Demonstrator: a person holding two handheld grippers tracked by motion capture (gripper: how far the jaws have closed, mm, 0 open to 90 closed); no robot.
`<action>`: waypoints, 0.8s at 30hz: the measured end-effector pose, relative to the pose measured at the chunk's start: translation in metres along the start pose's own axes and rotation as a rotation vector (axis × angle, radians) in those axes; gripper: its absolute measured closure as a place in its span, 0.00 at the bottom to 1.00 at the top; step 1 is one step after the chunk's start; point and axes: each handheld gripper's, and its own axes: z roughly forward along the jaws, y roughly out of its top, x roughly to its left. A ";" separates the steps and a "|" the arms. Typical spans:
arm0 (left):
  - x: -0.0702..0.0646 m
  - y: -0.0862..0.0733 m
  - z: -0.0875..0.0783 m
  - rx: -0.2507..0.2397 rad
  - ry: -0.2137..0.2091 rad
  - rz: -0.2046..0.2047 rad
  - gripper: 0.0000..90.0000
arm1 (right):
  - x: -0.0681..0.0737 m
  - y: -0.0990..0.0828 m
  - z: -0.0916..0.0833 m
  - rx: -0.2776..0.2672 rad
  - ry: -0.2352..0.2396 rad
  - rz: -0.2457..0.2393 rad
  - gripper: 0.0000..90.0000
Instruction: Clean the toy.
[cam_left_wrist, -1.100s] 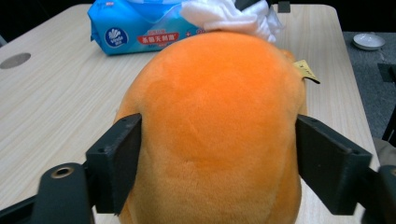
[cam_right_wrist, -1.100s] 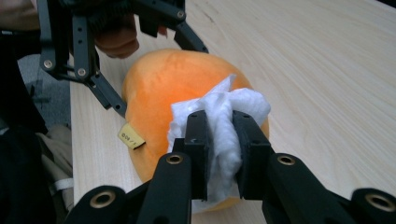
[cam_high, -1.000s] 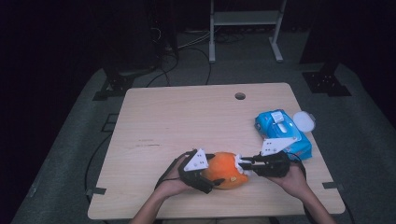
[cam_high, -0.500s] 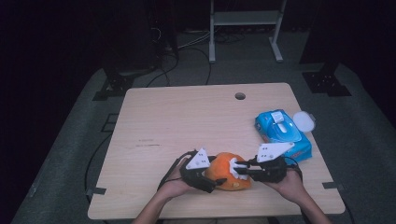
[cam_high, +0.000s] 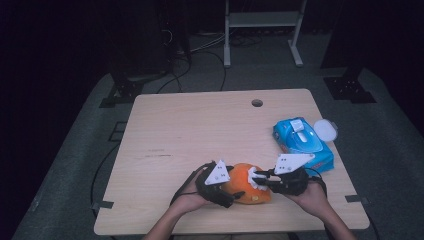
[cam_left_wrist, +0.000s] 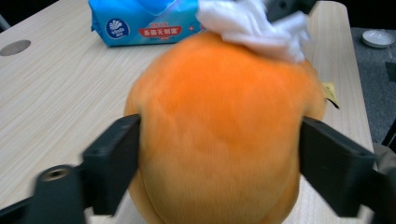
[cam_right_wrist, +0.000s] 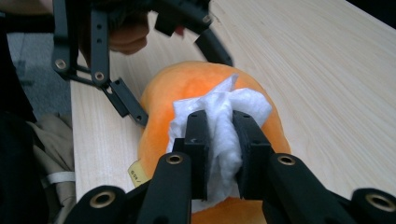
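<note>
I have the orange plush toy (cam_high: 248, 184) at about six o'clock on the table (cam_high: 200, 130), close to the near edge, and I judge the wiping to be mid-course: the wipe is on the toy's top, and how much fur is done I cannot tell. My left gripper (cam_high: 227, 192) clamps the toy across its width, both pads pressed into the fur in the left gripper view; its jaws have just been opening a little with the toy between them. My right gripper (cam_high: 256, 180) is clenched on a bunched white wet wipe (cam_right_wrist: 219, 126), pressing it on the toy's crown. Farther off, at about three o'clock, lies the blue wipe pack (cam_high: 302, 142), its lid flipped open; what remains inside I cannot see. A white round lid (cam_high: 325, 129) sits just beyond it.
</note>
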 end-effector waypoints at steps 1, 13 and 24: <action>0.002 0.000 -0.002 -0.025 -0.025 -0.025 0.11 | 0.000 0.001 0.001 0.001 0.015 -0.005 0.85; -0.007 0.001 0.001 -0.058 0.126 0.090 0.37 | 0.005 0.009 0.003 0.006 -0.005 -0.031 0.85; 0.025 -0.024 -0.007 -0.025 0.070 -0.073 0.26 | -0.024 -0.021 0.012 0.049 -0.049 0.079 0.85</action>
